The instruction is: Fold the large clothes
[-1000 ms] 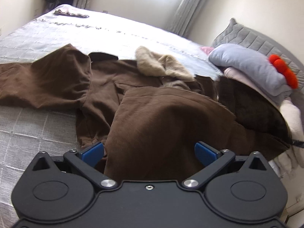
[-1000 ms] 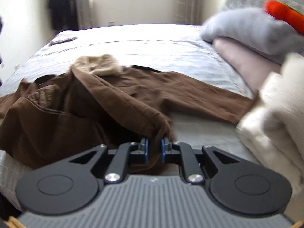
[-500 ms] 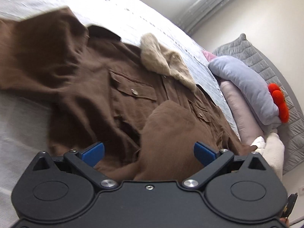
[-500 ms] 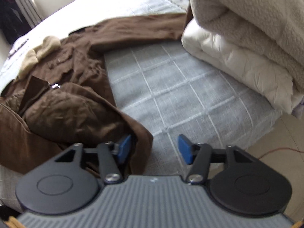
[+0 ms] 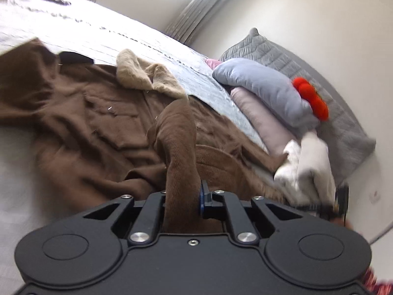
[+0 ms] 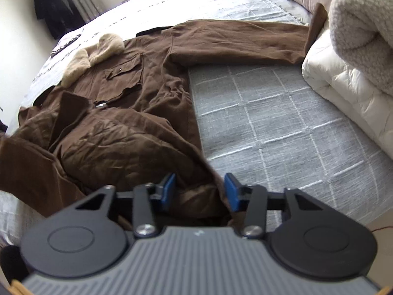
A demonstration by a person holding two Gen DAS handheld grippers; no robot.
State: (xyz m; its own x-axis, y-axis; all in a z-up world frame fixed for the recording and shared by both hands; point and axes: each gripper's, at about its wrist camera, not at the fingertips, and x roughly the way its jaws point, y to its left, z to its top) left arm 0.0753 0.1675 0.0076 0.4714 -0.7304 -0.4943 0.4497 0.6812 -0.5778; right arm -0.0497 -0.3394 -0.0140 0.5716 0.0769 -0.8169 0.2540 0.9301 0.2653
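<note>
A large brown jacket [image 5: 98, 123] with a tan fur collar [image 5: 147, 78] lies spread on the bed. My left gripper [image 5: 183, 196] is shut on a raised fold of its brown cloth, which stands up between the jaws. In the right wrist view the jacket [image 6: 137, 113] lies chest pockets up, one sleeve [image 6: 233, 44] stretched out to the right. My right gripper [image 6: 200, 191] hangs low over the jacket's near hem corner. Its jaws are closing, with the hem between the blue pads but a gap still showing.
The grey checked bed cover [image 6: 282, 123] lies bare to the right of the jacket. A folded white and cream blanket [image 6: 343, 78] is stacked at the right edge. Grey and pink pillows [image 5: 258, 86] with a red plush piece [image 5: 312, 97] sit at the headboard.
My left gripper went from wide open to shut on a fold of the jacket. My right gripper let go of the cloth, dropped toward the bed, opened, and has narrowed around the hem.
</note>
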